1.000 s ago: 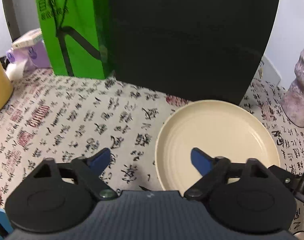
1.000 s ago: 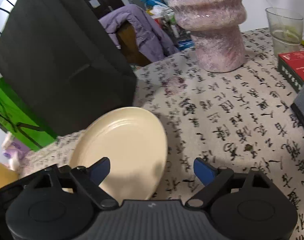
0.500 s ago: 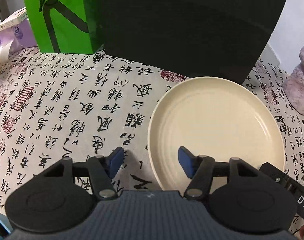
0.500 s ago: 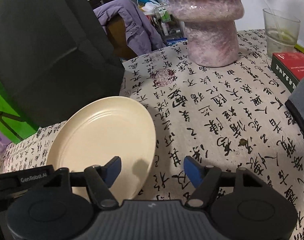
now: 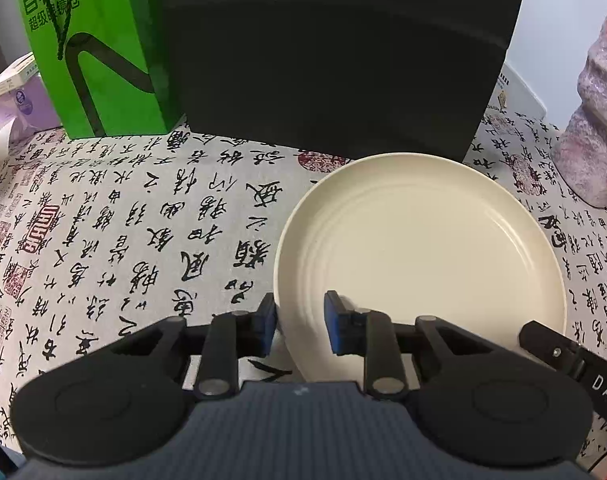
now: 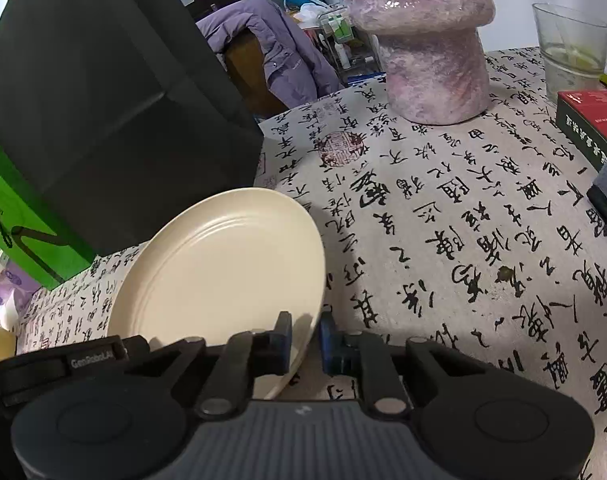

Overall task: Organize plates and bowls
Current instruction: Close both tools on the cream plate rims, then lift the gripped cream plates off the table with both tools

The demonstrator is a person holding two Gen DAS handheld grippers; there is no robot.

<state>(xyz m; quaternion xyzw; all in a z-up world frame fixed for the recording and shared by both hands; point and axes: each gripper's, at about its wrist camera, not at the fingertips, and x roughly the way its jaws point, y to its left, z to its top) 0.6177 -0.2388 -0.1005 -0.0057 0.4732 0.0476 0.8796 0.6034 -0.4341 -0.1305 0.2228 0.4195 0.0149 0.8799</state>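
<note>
A cream plate [image 5: 423, 240] lies on the calligraphy-print tablecloth [image 5: 143, 220]. My left gripper [image 5: 299, 322] straddles its near left rim and its jaws are closing. The left blue pad sits against the outside of the rim, while the other pad hovers over the plate's inside with a gap. In the right wrist view, my right gripper [image 6: 305, 336] is closing on the near right rim of the plate [image 6: 223, 264], and both pads look pressed on the thin edge. Each view shows part of the other gripper's body at its lower corner.
A tall black bag [image 5: 335, 52] stands just behind the plate, with a green bag [image 5: 99, 48] to its left. A pink wrapped vase [image 6: 423, 40], a glass [image 6: 571, 48] and a red box [image 6: 587, 116] stand at the right. A tissue pack [image 5: 11, 96] lies far left.
Both grippers' jaws have narrowed from wide open to close around the plate's rim, one on each side. Both views sit slightly closer to the plate.
</note>
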